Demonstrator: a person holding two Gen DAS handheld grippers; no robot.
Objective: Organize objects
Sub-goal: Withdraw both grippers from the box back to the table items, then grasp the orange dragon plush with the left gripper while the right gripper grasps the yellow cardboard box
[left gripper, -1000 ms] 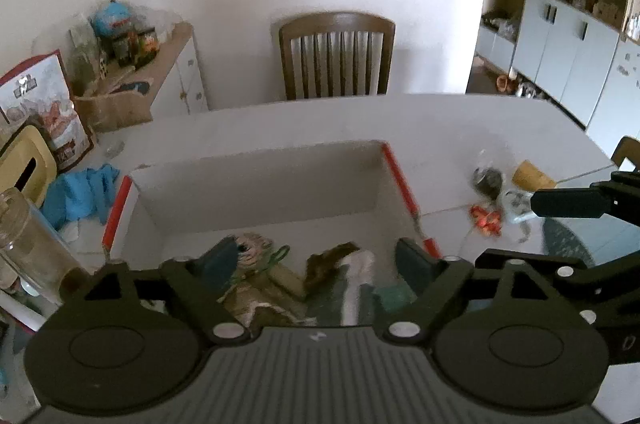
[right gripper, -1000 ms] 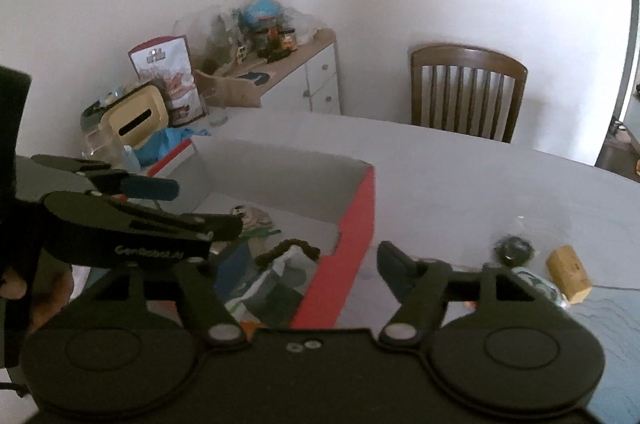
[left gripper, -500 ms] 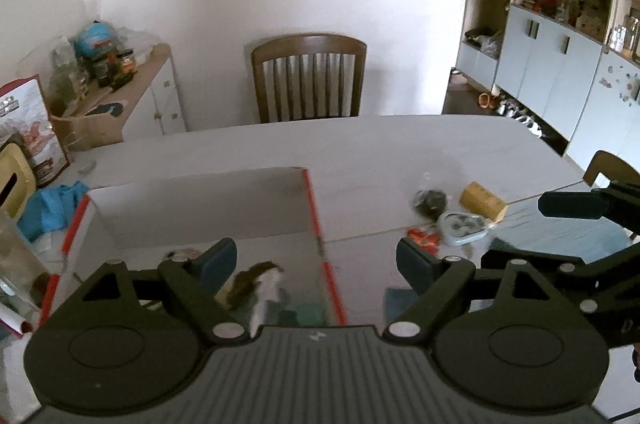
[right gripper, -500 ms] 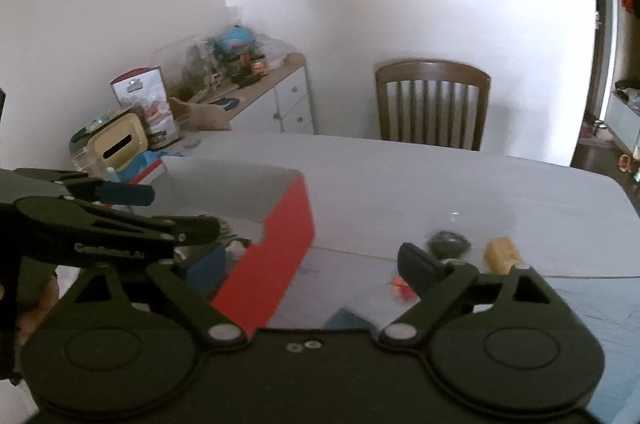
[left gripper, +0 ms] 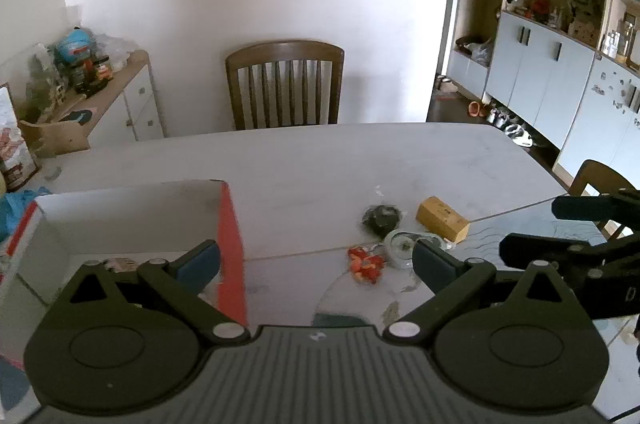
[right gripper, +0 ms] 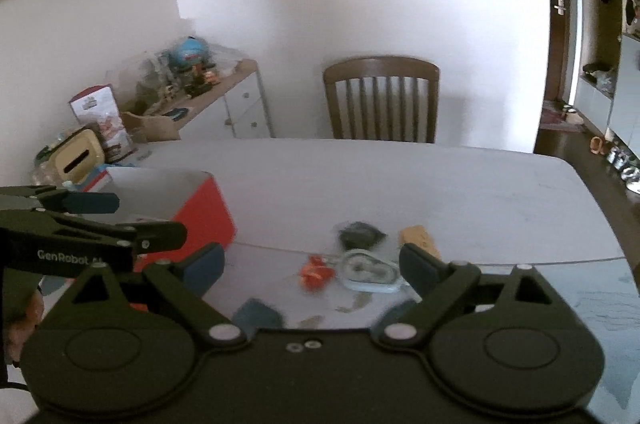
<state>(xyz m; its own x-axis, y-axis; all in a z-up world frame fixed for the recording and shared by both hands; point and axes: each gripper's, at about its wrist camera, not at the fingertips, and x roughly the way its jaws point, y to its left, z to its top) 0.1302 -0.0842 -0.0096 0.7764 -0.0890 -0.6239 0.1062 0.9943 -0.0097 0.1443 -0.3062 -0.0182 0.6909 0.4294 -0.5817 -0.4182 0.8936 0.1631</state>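
A white box with red sides (left gripper: 230,224) (right gripper: 204,208) stands on the table at the left. Loose items lie to its right: a small red object (left gripper: 364,262) (right gripper: 316,270), a clear round packet (left gripper: 402,244) (right gripper: 368,270), a dark bagged lump (left gripper: 380,216) (right gripper: 358,234) and a tan block (left gripper: 442,218) (right gripper: 418,238). My left gripper (left gripper: 316,260) is open and empty, over the box's right edge. My right gripper (right gripper: 312,264) is open and empty, just short of the red object and the packet. Each gripper shows in the other's view, the right one (left gripper: 580,224) and the left one (right gripper: 92,220).
A wooden chair (left gripper: 286,84) stands at the table's far side. A cluttered sideboard (left gripper: 100,92) is at the left, with a beige box (right gripper: 78,156) and a blue cloth (left gripper: 16,204) near the table's left end. Cupboards (left gripper: 560,64) line the right wall.
Both grippers have swung right, away from over the box toward the loose items. The box has slid to the left of both views. Both stay open.
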